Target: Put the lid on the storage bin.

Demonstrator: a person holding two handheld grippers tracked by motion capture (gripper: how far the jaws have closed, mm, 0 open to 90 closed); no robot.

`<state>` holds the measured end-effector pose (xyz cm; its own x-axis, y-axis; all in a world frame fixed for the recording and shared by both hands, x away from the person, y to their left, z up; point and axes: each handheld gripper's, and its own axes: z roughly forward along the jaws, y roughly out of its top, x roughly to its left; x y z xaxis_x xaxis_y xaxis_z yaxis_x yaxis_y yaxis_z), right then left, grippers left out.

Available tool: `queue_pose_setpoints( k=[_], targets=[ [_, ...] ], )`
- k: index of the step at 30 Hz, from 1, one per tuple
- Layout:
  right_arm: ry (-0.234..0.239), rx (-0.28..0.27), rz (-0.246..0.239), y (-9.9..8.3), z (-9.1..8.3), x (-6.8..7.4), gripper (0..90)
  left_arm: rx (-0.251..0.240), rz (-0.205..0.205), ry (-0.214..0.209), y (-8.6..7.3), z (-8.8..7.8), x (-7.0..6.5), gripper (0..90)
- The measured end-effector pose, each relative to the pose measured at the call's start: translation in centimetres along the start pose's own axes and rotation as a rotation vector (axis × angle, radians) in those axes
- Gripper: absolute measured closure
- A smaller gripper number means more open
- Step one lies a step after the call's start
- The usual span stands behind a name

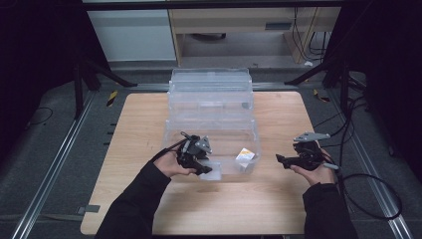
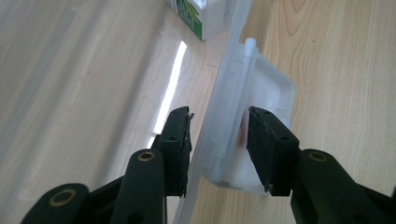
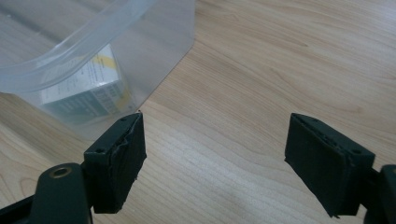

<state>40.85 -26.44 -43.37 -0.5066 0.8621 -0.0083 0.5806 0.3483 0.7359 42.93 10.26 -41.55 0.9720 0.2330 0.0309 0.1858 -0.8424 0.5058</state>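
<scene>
My left forearm comes in from the bottom edge and angles toward the middle of the wooden table, and my left gripper sits at the near wall of the clear plastic box. In the left gripper view its jaws straddle that wall and the latch flap hanging on its outside: one jaw is inside the box, the other outside against the flap. The jaws stand at a middling gap, and I cannot tell whether the pads are pressing on the plastic yet. A small carton lies inside the box near its right end.

My right forearm rises at the right side, and my right gripper is low over bare wood, well apart from the box's right wall and pointing toward it. Its jaws are spread wide with nothing between them; the right gripper view shows the box corner and the carton beyond the left jaw.
</scene>
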Motion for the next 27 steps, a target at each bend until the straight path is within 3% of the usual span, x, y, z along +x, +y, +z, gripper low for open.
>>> queue_pose_setpoints(
  k=[9,18,27],
  targets=[
    [0.013,-0.034,-0.014,1.1,-0.5,0.3,23.0,0.017,0.013,-0.013,0.1,0.1,0.4,65.4],
    [0.051,-0.104,-0.026,3.8,-1.0,0.7,29.9,0.024,0.019,-0.054,0.2,0.1,1.0,69.5],
    [0.083,-0.110,-0.060,5.6,-0.2,1.5,32.6,0.041,0.044,-0.084,0.4,0.1,1.3,71.2]
  ],
)
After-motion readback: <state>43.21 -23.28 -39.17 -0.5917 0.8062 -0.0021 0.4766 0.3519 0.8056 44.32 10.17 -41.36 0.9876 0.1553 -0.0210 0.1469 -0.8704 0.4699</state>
